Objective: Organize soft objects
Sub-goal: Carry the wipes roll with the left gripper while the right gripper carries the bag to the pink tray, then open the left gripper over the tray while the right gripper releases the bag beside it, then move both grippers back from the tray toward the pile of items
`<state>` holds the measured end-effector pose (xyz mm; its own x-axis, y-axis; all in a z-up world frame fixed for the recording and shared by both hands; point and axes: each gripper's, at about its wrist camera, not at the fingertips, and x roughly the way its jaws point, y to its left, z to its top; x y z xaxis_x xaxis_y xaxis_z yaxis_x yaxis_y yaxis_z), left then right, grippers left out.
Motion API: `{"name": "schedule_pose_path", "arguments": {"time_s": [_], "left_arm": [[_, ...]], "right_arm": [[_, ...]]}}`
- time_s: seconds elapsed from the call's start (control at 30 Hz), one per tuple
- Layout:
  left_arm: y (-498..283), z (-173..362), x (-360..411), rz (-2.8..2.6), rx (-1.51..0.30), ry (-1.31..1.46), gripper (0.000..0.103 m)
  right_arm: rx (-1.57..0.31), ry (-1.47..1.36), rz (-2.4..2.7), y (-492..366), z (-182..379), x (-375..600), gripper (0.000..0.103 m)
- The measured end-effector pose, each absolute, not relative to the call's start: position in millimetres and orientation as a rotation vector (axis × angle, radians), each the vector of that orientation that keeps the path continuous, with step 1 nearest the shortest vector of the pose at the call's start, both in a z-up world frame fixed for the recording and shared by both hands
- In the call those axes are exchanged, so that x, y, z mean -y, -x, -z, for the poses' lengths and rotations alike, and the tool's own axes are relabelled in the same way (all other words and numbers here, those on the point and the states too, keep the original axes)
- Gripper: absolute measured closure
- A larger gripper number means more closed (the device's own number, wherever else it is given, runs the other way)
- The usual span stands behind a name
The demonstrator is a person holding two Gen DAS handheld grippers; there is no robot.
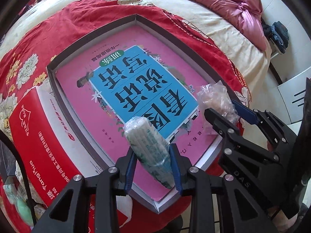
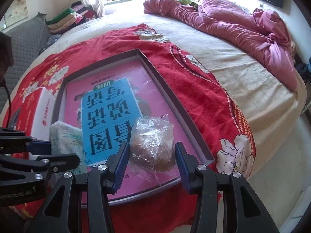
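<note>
Left claw [image 1: 153, 167] is clamped on the tissue pack [image 1: 149, 145]: blue pads press both long sides, so the pack stands on end and tilts forward over the near edge of the tray [image 1: 93, 36]. Judging by that pose, it's gripped narrow-side so it can go down flat inside the rim. Right claw [image 2: 152, 159] is closed on the wrapped bun [image 2: 153, 145], a brownish soft lump in crinkled clear film; jaws stand mid-width because the bundle is bulky, and the pads meet the wrap at both flanks. The bun sits between the pads, low over the near right part of the tray; can't tell if it touches the floor. Both loads hang over the pink workbook [image 1: 120, 97] with the blue title panel, which lies flat in the tray and covers most of its floor. A red-and-white carton [image 1: 38, 136] sits just beside the tray's left wall. The tray rests on a red floral blanket [image 2: 194, 89] spread on the bed [image 2: 243, 68], probably to give a firm flat base on soft bedding. Beyond it, a crumpled pink quilt [image 2: 243, 19].
</note>
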<state>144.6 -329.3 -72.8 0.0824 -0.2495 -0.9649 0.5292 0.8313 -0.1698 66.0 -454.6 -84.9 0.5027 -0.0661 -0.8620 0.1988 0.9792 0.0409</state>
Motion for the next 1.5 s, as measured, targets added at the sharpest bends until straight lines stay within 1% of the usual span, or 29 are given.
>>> {"name": "schedule_pose_path", "arguments": {"time_s": [0.17, 0.33, 0.37, 0.4, 0.47, 0.57, 0.67, 0.83, 0.9, 0.97, 1.03, 1.07, 1.1, 1.43, 1.5], "left_arm": [[-143, 76, 330, 0.584, -1.369, -0.264, 0.069], [-142, 76, 330, 0.58, -1.365, -0.283, 0.066], [-142, 76, 331, 0.577, -1.362, -0.29, 0.065], [-141, 75, 331, 0.571, -1.356, -0.298, 0.06], [-141, 75, 329, 0.57, -1.357, -0.29, 0.053], [-141, 75, 328, 0.568, -1.356, -0.293, 0.052], [-139, 73, 326, 0.572, -1.356, -0.287, 0.046], [-136, 64, 321, 0.58, -1.333, -0.268, 0.043], [-133, 57, 317, 0.589, -1.32, -0.252, 0.039], [-130, 51, 314, 0.585, -1.306, -0.251, 0.038], [-126, 45, 309, 0.576, -1.289, -0.25, 0.036], [-124, 42, 307, 0.574, -1.281, -0.25, 0.035], [-122, 39, 305, 0.571, -1.273, -0.25, 0.033], [-101, 11, 279, 0.536, -1.197, -0.222, 0.027], [-96, 6, 272, 0.528, -1.182, -0.219, 0.024]], "right_arm": [[-1.036, -0.139, 0.183, -70, 91, 455, 0.053], [-1.051, -0.146, 0.198, -67, 89, 456, 0.047], [-1.046, -0.148, 0.198, -66, 87, 456, 0.046], [-1.037, -0.151, 0.2, -64, 85, 456, 0.043], [-1.03, -0.147, 0.208, -61, 82, 456, 0.042], [-1.026, -0.148, 0.222, -56, 77, 457, 0.042], [-1.009, -0.159, 0.233, -50, 69, 459, 0.042], [-0.988, -0.174, 0.245, -41, 56, 463, 0.042], [-0.981, -0.175, 0.255, -38, 51, 464, 0.042], [-0.971, -0.18, 0.266, -34, 46, 465, 0.042], [-0.961, -0.189, 0.273, -31, 40, 465, 0.04], [-0.958, -0.188, 0.279, -30, 37, 465, 0.033], [-0.954, -0.187, 0.28, -29, 35, 464, 0.031], [-0.924, -0.145, 0.269, -15, 9, 438, 0.03], [-0.922, -0.131, 0.263, -13, 5, 431, 0.03]]}}
